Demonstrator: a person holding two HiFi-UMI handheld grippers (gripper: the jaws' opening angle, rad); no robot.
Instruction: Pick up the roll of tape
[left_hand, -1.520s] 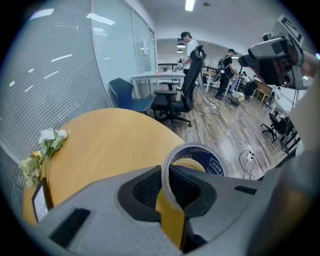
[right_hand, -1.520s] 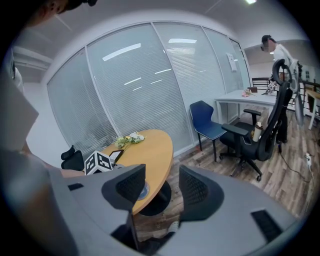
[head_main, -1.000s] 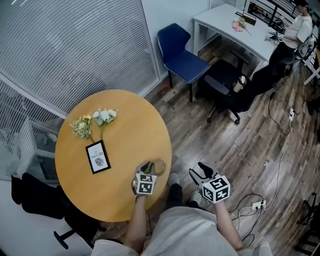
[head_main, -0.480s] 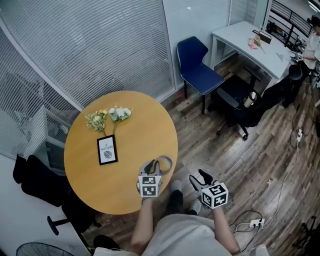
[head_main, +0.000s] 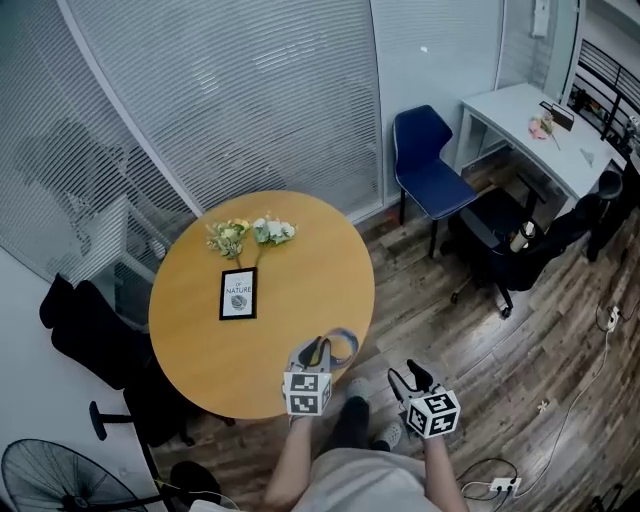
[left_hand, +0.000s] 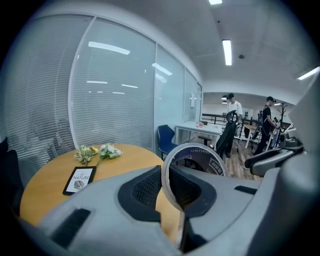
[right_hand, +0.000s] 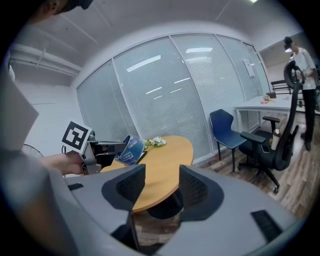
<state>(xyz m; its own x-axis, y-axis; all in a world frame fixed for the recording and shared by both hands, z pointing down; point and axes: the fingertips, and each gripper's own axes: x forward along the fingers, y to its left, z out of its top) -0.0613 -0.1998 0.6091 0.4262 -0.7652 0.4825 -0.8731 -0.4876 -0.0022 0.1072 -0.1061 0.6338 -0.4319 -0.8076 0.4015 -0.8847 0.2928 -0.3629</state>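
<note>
The roll of tape (head_main: 340, 347) is a thin ring with a dark blue inner face and pale rim. My left gripper (head_main: 322, 351) is shut on its wall and holds it up in the air over the round table's near right edge. In the left gripper view the tape (left_hand: 194, 162) stands on edge, its wall pinched between the two dark pads. The right gripper view shows the tape (right_hand: 130, 150) and the left gripper (right_hand: 112, 148) from the side. My right gripper (head_main: 412, 376) hangs open and holds nothing, off the table to the right, above the wooden floor.
On the round wooden table (head_main: 310, 265) lie a small framed card (head_main: 238, 293) and a bunch of flowers (head_main: 250, 233) at the far side. A blue chair (head_main: 428, 170), a black office chair (head_main: 503, 250) and a white desk (head_main: 540, 130) stand to the right. People stand far off (left_hand: 233, 107).
My left gripper has lifted the tape off the table and carries it higher. The right gripper has shifted slightly. The head view has swung, so the table sits further right in the picture.
</note>
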